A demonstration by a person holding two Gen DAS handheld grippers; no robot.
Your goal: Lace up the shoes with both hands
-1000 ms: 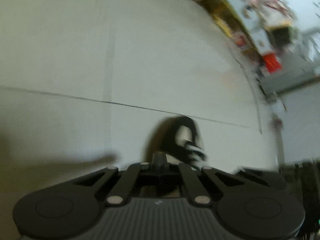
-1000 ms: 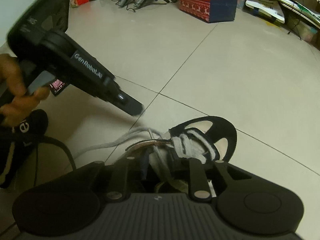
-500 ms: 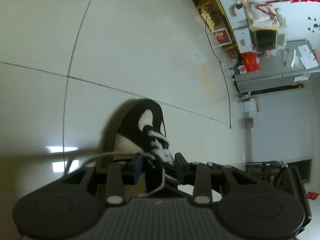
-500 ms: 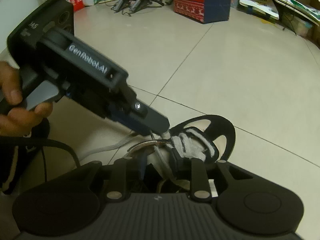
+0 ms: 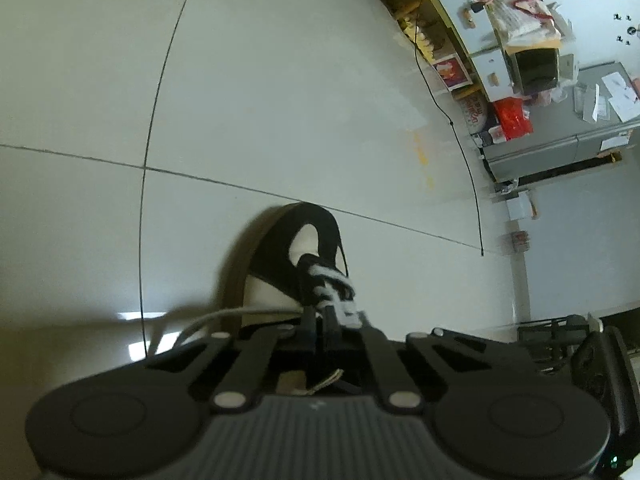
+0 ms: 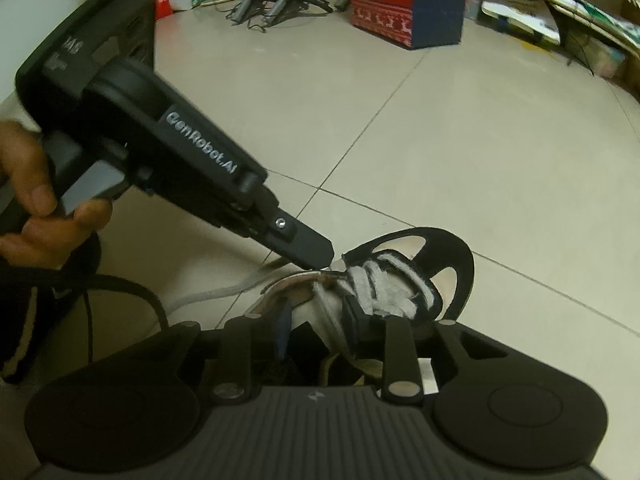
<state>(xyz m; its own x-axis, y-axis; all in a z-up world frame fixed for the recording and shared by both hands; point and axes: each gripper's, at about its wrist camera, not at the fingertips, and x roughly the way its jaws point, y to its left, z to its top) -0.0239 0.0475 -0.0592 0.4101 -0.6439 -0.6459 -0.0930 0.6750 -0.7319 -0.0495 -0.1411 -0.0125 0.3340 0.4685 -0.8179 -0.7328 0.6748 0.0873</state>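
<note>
- Left wrist view: a black-and-white sneaker [image 5: 296,264] stands on the tiled floor [image 5: 280,100], toe pointing away, directly ahead of the left gripper [image 5: 320,330].
- The fingers of that gripper sit close together at the top of the lacing, seemingly pinched on the fuzzy white shoelace [image 5: 334,288]; the contact itself is too dark to be sure.
- A loose run of the same lace [image 5: 224,316] trails off to the left over the floor, slack and curved, so I judge it soft, light and limp, something that must be pinched near its end and kept taut to guide it.
- The sneaker itself looks light with a pliable upper; it would likely slide on the smooth tile if the lace is tugged hard.
- Right wrist view: the sneaker [image 6: 452,256] lies just past the right gripper [image 6: 316,320], whose fingers stand apart, straddling the tongue and collar; a strand of lace runs between them, ungripped as far as I can tell.
- The left gripper [image 6: 316,256], held in a hand [image 6: 36,204], comes in from the left and its tip touches the top of the crossed white lacing [image 6: 388,284].
- The lacing looks thick and fluffy, so it probably grips well but snags in eyelets.
</note>
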